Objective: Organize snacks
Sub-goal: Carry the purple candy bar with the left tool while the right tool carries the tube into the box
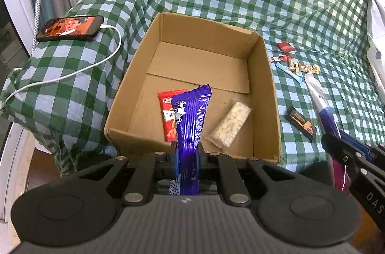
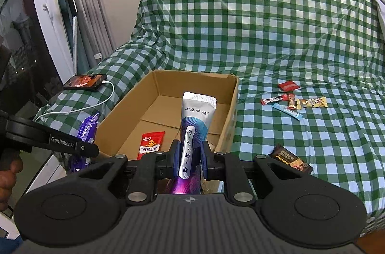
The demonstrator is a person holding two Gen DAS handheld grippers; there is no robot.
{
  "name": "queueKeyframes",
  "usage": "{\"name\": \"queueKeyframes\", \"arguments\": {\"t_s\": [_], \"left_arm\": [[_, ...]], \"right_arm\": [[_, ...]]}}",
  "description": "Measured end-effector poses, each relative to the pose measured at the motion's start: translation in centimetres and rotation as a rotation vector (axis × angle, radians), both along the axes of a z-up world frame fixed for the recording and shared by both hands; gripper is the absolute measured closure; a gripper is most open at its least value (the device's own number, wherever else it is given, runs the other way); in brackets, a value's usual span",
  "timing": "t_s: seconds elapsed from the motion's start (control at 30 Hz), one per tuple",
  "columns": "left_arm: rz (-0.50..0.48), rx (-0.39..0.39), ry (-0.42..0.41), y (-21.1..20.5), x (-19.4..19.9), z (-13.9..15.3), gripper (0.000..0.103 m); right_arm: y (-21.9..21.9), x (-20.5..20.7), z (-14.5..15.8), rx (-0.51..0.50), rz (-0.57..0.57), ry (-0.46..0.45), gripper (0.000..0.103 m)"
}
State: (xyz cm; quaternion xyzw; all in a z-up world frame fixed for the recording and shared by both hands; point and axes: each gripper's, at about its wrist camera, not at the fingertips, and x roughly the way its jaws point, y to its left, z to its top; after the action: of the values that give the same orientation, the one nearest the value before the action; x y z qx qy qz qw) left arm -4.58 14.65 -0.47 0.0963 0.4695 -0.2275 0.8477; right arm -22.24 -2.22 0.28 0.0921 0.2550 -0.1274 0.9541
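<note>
The left gripper (image 1: 187,155) is clenched on a long purple foil snack packet (image 1: 191,124), which points forward over the near wall of the open brown cardboard box (image 1: 267,90). The right gripper (image 2: 190,159) is clenched on a tall silver, blue and magenta pouch with printed characters (image 2: 196,124), held upright just before the box's near right corner.

Inside the box lie a red peanut sachet (image 1: 167,117) toward the left and a clear-wrapped pale crumbly bar (image 1: 229,124) toward the right, well apart on the cardboard floor.

On the green-and-white checked cloth (image 2: 264,25), to the right of the box, a dark brown chocolate bar wrapper (image 2: 292,160) lies near the right gripper. Farther back sits a loose cluster of small sweets (image 2: 296,102) and one small red packet (image 2: 287,86).

Left of the box, a black phone with a lit screen (image 1: 69,28) rests on the cloth, its white charging cable (image 1: 79,68) trailing toward the edge.
</note>
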Motion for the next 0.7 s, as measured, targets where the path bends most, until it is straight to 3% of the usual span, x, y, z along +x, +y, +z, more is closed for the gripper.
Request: {"name": "queueKeyframes", "arguments": {"t_s": [0.33,0.7], "left_arm": [[0.016,0.006,0.012,-1.6,4.7,-1.2,0.090],[0.039,0.054,0.055,-3.6,10.5,-4.4,0.090]], "right_arm": [[-0.3,5.1,-0.5,0.000,0.028,0.048,0.084],[-1.2,11.4,-2.1,0.014,0.071,0.099,0.084]]}}
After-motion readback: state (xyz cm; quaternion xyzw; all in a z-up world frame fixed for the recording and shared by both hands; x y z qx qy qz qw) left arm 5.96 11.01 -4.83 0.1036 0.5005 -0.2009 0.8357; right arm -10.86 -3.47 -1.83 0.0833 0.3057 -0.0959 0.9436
